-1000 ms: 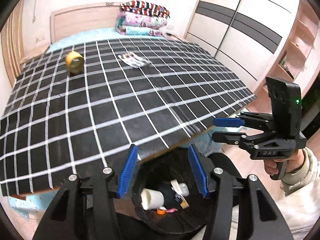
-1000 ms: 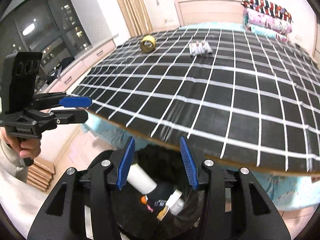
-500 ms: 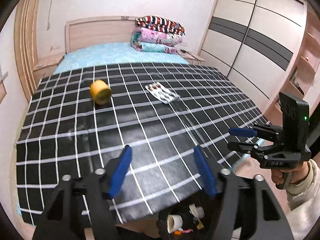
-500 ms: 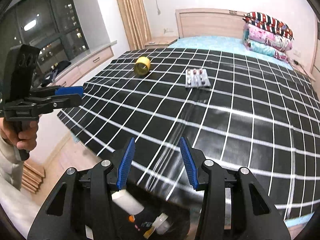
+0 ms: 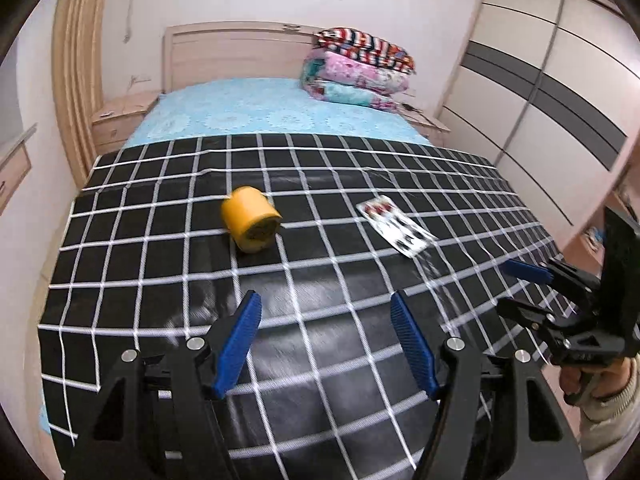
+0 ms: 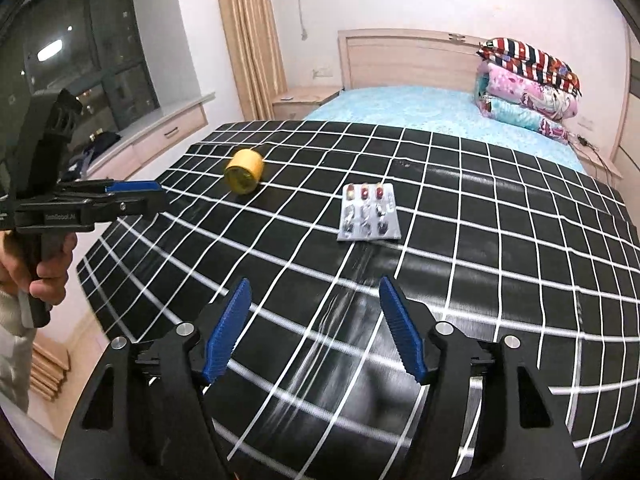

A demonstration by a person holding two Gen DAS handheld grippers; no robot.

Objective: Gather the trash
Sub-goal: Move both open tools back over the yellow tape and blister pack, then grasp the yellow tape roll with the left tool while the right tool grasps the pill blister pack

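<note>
The blister pack of capsules lies flat on the black grid-patterned sheet, straight ahead of the right claw, long axis running away from it; the yellow tape roll rests on its side further left, ahead of the left claw. Both claws are spread and hold nothing. The sheet covers a bed with folded quilts by the headboard; wardrobe right.
</note>
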